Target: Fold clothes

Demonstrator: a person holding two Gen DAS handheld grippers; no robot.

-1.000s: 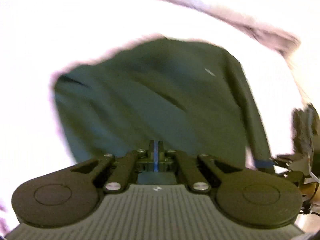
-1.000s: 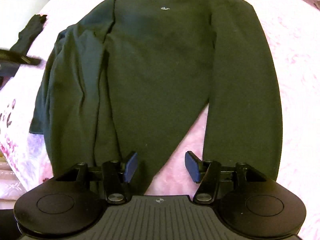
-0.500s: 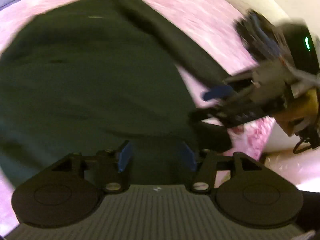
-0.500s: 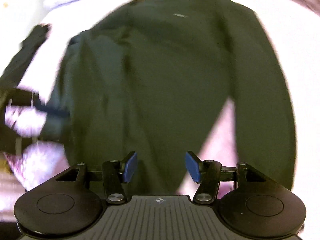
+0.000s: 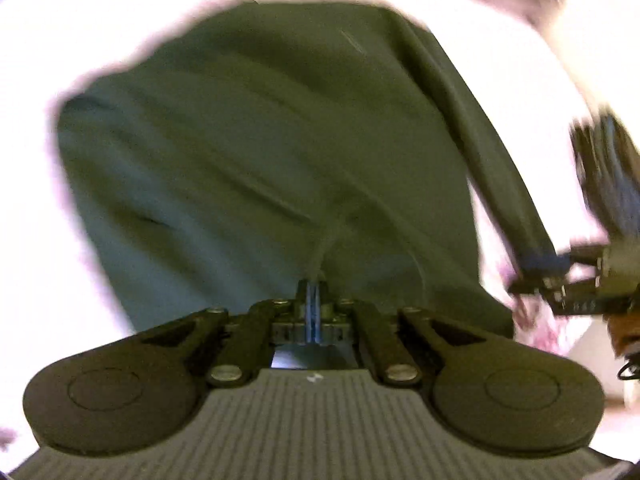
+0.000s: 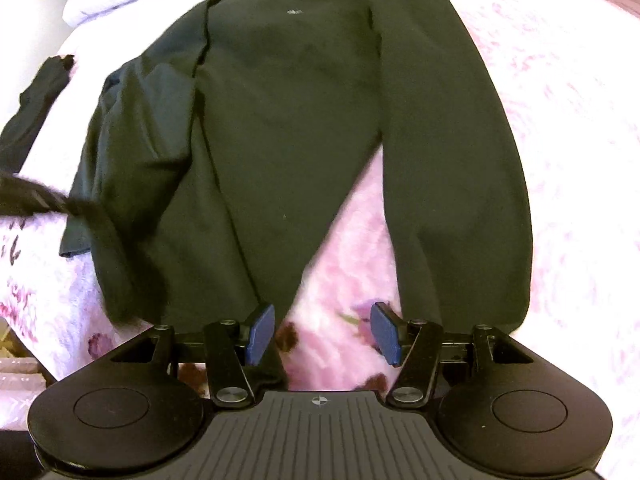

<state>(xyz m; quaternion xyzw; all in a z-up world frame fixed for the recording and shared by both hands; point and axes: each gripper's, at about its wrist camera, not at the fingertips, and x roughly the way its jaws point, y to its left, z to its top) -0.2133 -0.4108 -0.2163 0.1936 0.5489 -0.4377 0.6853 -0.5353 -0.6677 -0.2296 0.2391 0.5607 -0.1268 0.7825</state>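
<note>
Dark green long-sleeved top (image 6: 288, 120) spread flat on a pink floral bedspread (image 6: 560, 100), collar end toward 12 o'clock, small pale logo near the top. Right sleeve (image 6: 452, 180) running straight down to 5 o'clock; left side bunched and creased at 9 o'clock. Right gripper (image 6: 322, 332) hovering over the hem at 6 o'clock — blue pads wide apart, only bedspread between them, nothing held. Left gripper (image 5: 314, 300) pinched fully together on a raised fold of the same top (image 5: 260, 152), cloth tenting up from the pads — view blurred. Second dark garment (image 6: 36, 108) lying apart at 10 o'clock.
</note>
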